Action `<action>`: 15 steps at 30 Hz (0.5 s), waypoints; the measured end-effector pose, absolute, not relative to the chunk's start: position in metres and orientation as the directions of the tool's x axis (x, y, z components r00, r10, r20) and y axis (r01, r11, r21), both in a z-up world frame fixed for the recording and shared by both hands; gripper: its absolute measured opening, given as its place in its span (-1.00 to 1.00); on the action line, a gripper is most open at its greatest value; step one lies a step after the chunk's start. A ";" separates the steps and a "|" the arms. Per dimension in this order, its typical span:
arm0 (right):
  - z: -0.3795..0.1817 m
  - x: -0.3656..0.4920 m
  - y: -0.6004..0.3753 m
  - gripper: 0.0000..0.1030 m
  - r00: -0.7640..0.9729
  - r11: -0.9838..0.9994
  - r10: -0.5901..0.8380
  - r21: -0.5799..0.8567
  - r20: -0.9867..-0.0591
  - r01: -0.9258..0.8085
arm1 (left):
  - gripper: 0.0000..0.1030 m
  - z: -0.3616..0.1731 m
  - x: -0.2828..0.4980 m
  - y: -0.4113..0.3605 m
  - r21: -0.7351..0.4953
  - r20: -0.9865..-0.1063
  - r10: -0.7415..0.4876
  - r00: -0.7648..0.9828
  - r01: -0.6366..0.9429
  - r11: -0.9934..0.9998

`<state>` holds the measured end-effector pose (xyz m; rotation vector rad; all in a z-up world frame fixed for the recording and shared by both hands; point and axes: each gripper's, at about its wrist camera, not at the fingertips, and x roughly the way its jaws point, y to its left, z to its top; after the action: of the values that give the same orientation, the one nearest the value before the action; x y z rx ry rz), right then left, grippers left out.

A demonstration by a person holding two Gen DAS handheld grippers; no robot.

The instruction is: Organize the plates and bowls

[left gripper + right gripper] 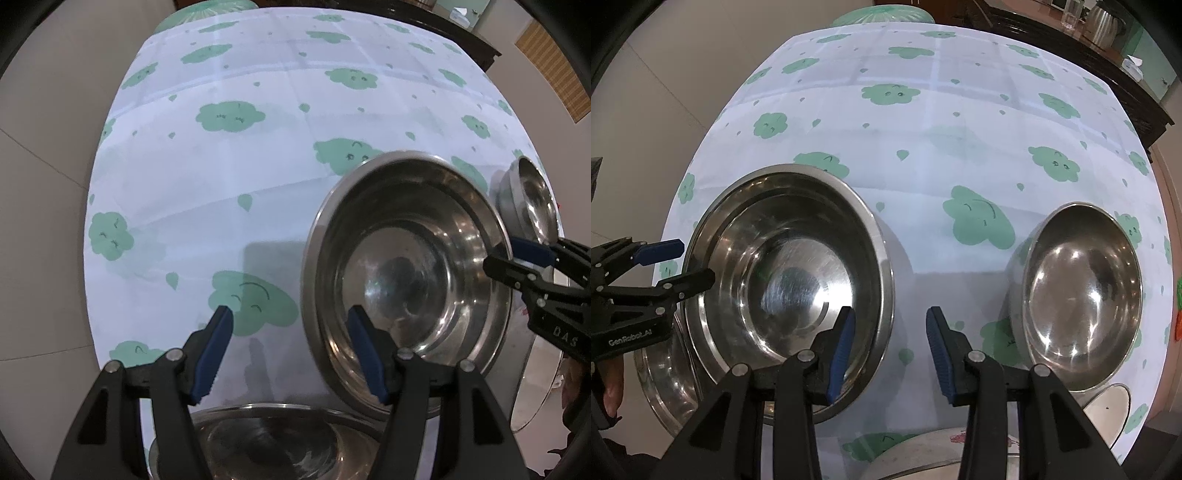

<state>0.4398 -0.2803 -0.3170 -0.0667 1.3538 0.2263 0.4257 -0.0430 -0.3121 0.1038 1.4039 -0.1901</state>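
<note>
We are looking at a counter (923, 177) wearing a white cloth printed with green clouds. A large steel bowl (786, 273) is sitting on it at left, a smaller steel bowl (1078, 291) at right, well apart. Another steel dish (266, 443) is lying at the near edge.

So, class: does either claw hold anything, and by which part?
Nothing is held. Both the left claw and the right claw stand open astride opposite rims of the large round steel bowl.

On the tabletop (923, 155) we see a large bowl (790, 280) at left, a small bowl (1082, 295) well apart at right, another bowl (661, 380) tucked behind the large one's left edge
</note>
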 end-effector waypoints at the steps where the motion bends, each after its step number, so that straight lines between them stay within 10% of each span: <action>1: -0.318 0.440 -0.280 -0.17 0.194 0.976 0.124 0.084 -0.973 -0.202 | 0.26 -0.313 0.426 -0.043 -0.037 -0.986 -0.067 0.152 0.192 0.981; 15: -0.321 0.437 -0.276 -0.58 0.174 0.970 0.134 0.093 -0.976 -0.227 | -0.57 -0.320 0.422 -0.048 -0.109 -0.985 -0.135 0.107 0.220 0.969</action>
<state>0.4366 -0.2759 -0.3212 -0.0798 1.3732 0.2557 0.4223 -0.0485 -0.3196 0.0706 1.4406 -0.2618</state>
